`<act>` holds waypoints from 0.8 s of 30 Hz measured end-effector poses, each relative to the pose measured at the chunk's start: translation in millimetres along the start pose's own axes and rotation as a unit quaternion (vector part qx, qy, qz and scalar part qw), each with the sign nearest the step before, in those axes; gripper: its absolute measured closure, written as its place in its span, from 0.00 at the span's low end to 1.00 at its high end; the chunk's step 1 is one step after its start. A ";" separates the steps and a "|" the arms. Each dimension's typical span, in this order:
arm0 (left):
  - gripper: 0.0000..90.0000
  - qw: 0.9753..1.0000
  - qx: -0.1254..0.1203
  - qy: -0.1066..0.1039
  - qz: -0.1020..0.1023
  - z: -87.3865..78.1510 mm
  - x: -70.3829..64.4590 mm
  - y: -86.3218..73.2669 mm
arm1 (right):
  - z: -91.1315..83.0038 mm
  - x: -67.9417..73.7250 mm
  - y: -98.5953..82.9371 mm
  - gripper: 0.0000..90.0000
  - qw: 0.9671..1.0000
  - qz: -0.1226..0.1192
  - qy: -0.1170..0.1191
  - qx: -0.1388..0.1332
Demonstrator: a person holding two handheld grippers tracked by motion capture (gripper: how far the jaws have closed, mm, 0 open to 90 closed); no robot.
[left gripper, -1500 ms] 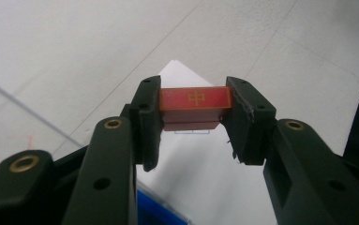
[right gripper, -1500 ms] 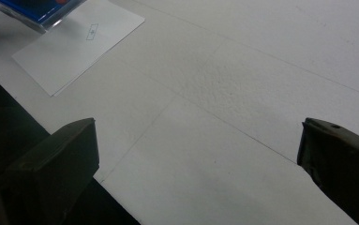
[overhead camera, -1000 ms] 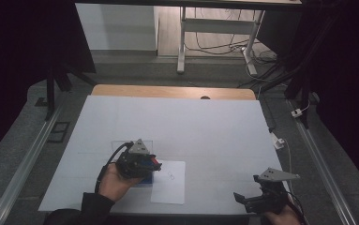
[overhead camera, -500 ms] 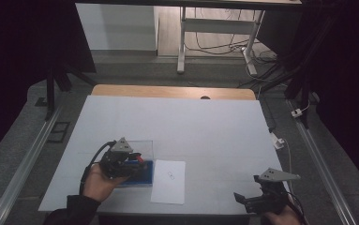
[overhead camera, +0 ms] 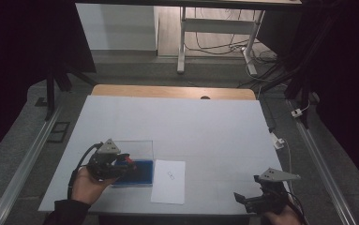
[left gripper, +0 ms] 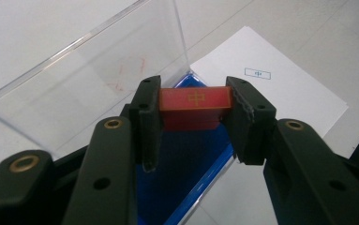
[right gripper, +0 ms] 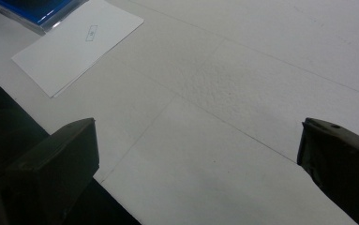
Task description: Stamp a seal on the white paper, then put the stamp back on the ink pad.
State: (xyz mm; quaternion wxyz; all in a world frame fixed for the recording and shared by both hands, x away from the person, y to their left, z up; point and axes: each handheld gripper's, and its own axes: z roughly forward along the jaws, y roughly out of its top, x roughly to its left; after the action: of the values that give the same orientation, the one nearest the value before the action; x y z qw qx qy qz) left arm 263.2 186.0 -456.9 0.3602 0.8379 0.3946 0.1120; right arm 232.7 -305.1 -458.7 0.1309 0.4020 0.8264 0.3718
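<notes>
The left gripper is pinching a small red block between its two black jaws, one jaw pressed against each end of it. The block is a flat-topped rectangular piece with a thin gold mark drawn on its upper face. It hangs just above a blue tray that lies directly under the jaws. The tray's blue floor is glossy, with a bright blue rim along the side toward the paper. Beyond the jaws and to their left, a clear plastic lid stands tilted up from the tray's far edge, faint red smudges showing through it. To the right of the jaws, a white sheet of paper lies flat on the tabletop beside the tray, printed with a small boxed mark.

In the high view, the left gripper sits over the blue tray, held by a hand, with the paper just to its right.

The right gripper is spread wide, its jaws well apart and holding nothing, above bare white tabletop. The paper and a corner of the tray lie well ahead of it, to its left. In the high view it is near the tabletop's front edge, well apart from the left gripper.
</notes>
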 end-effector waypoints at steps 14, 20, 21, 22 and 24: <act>0.65 1.000 0.005 0.015 -0.002 5.3 2.9 -7.9 | 0.0 0.4 0.0 0.00 1.000 0.000 0.001 -0.001; 0.65 1.000 0.007 0.012 -0.011 10.8 4.8 -10.5 | 0.2 0.4 0.2 0.00 1.000 0.000 0.001 0.000; 0.65 1.000 0.009 0.010 -0.011 12.0 5.0 -10.7 | 0.2 0.5 0.2 0.00 1.000 0.000 0.001 0.000; 0.65 1.000 0.011 0.010 -0.010 13.2 5.0 -11.0 | 0.2 0.6 0.2 0.00 1.000 0.000 0.001 0.000; 0.65 1.000 0.016 0.012 -0.004 16.0 4.8 -11.7 | 0.2 0.6 0.2 0.00 1.000 -0.001 0.001 0.000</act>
State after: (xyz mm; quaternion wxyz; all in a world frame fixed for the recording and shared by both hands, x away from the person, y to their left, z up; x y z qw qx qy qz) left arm 267.2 186.4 -476.9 0.3426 0.8407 0.4035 0.1143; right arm 232.5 -304.5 -458.6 0.1300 0.4013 0.8270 0.3718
